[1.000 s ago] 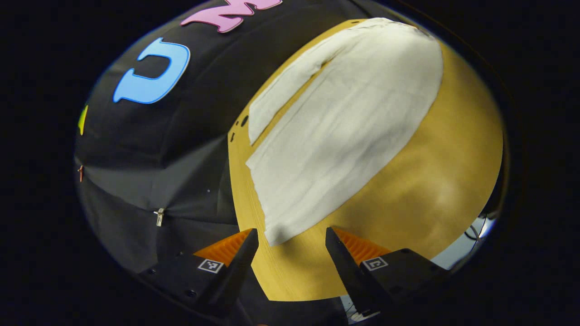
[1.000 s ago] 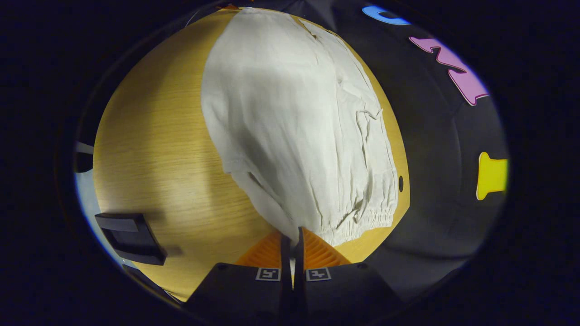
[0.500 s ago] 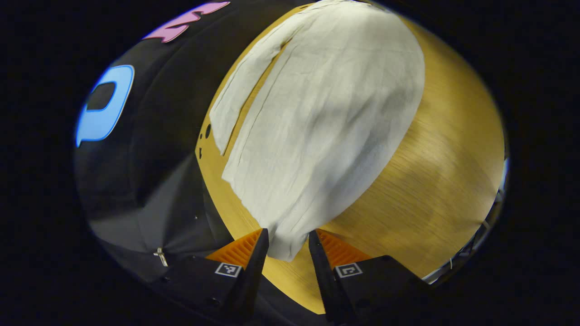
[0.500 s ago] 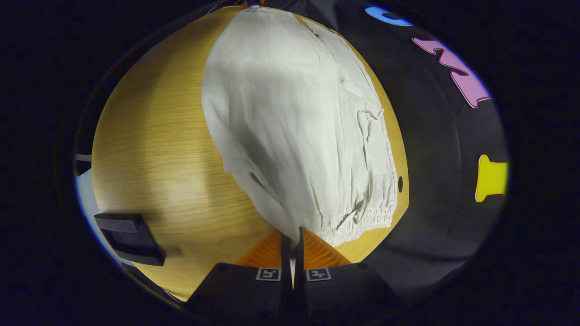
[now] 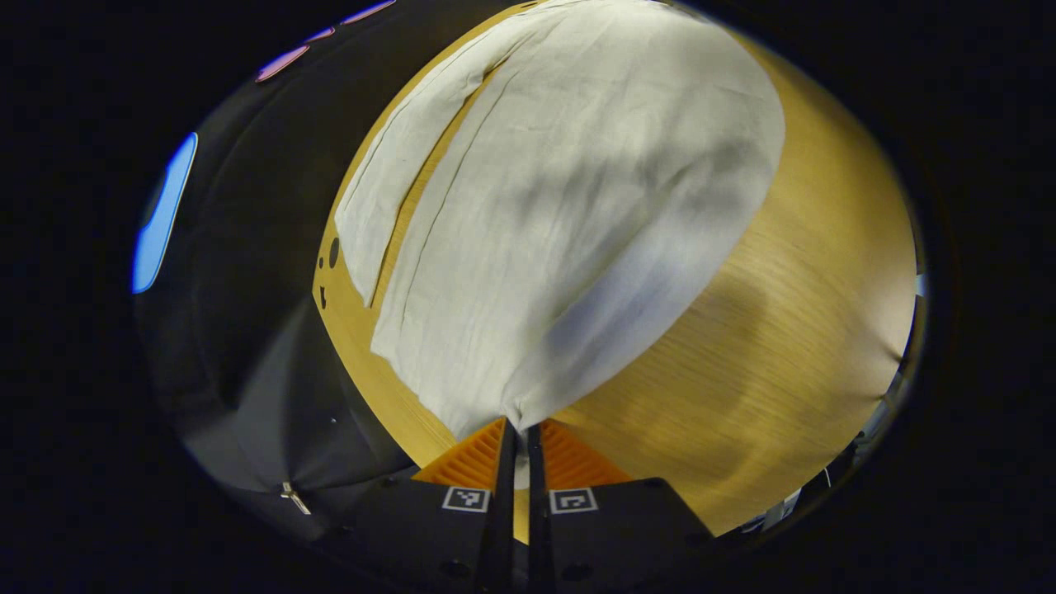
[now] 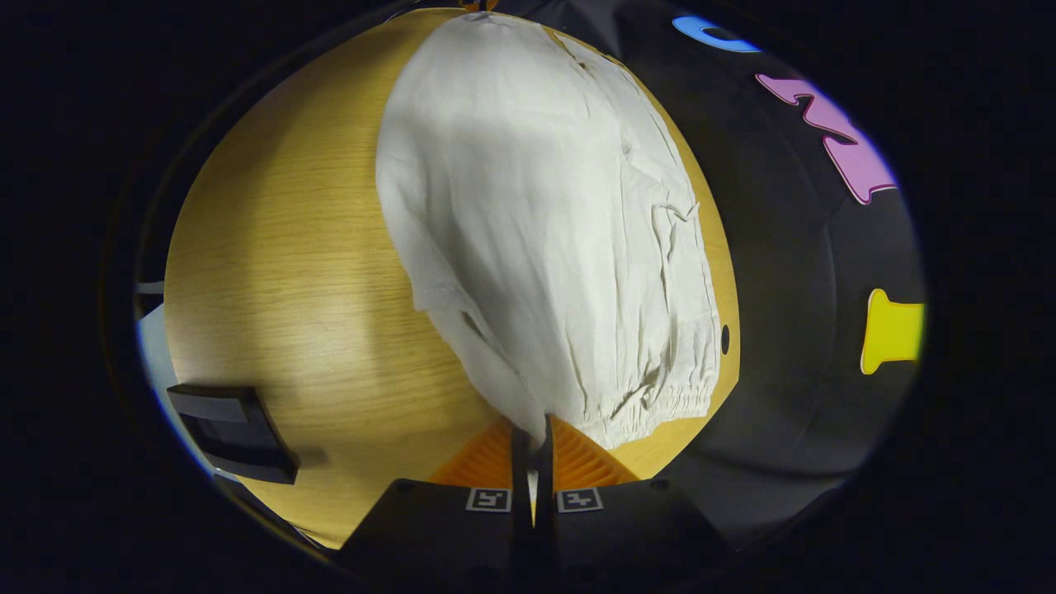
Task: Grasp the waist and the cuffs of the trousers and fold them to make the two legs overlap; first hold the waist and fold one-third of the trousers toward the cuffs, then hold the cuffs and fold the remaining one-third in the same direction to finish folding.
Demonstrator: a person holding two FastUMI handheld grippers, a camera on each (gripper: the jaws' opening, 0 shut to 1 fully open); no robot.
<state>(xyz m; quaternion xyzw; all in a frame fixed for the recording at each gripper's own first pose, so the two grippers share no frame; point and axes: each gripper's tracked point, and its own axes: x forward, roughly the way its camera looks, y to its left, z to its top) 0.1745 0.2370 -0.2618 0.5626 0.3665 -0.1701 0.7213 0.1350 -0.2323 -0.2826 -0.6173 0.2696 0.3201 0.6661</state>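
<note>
Left hand-held gripper (image 5: 517,429) pinched on trousers (image 5: 569,206) cuff, right hand-held gripper (image 6: 533,433) pinched on waist corner.

We read no text. Small square coded tags (image 5: 464,498) sit on the gripper bodies in both views (image 6: 489,499); they carry patterns, not words.

A yellow-brown wood-grain surface (image 6: 280,272) runs up to the black cloth wall (image 6: 792,272). A black rectangular block (image 6: 235,433) rests near one surface edge, and a small dark round hole (image 6: 725,338) sits by the wall-side edge.
</note>
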